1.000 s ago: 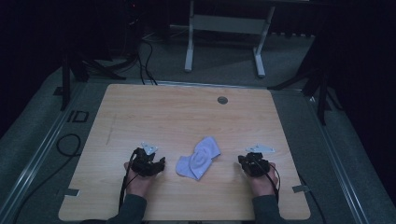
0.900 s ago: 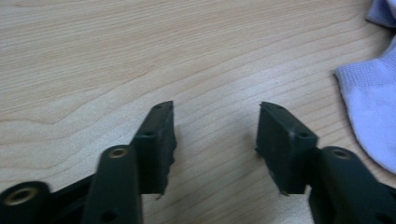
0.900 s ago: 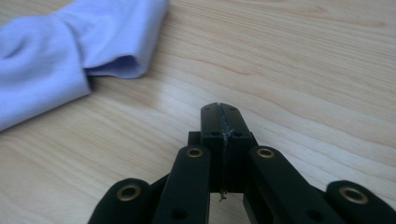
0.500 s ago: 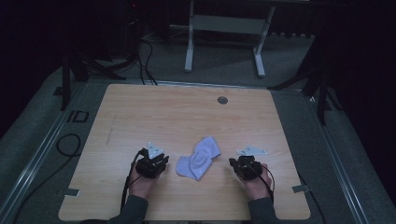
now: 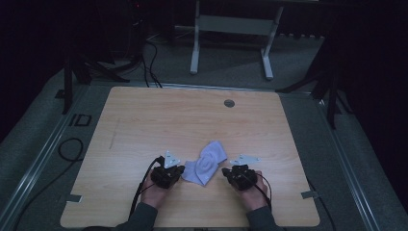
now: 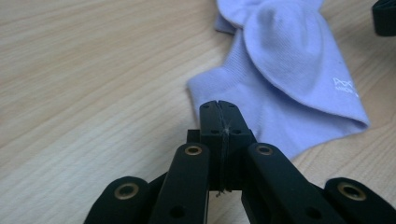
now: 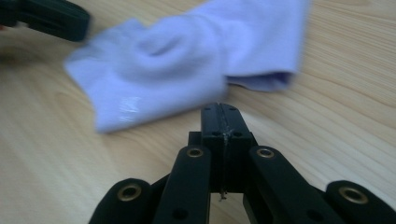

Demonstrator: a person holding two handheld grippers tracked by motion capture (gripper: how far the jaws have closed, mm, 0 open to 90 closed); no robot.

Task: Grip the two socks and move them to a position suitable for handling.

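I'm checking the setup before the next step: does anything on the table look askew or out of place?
Only the pale lilac sock: it lies crumpled and folded over itself, slanted across the table rather than flat. The left gripper and right gripper sit either side of it, jaws shut and empty. Nothing looks spilled or damaged.

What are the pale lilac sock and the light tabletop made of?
Pale lilac sock: soft knit fabric, probably cotton blend; matte, fine ribbing at the cuff, soft folds. Light tabletop: wood-grain surface, likely laminate rather than solid wood; smooth, faint sheen, uniform printed-looking grain.
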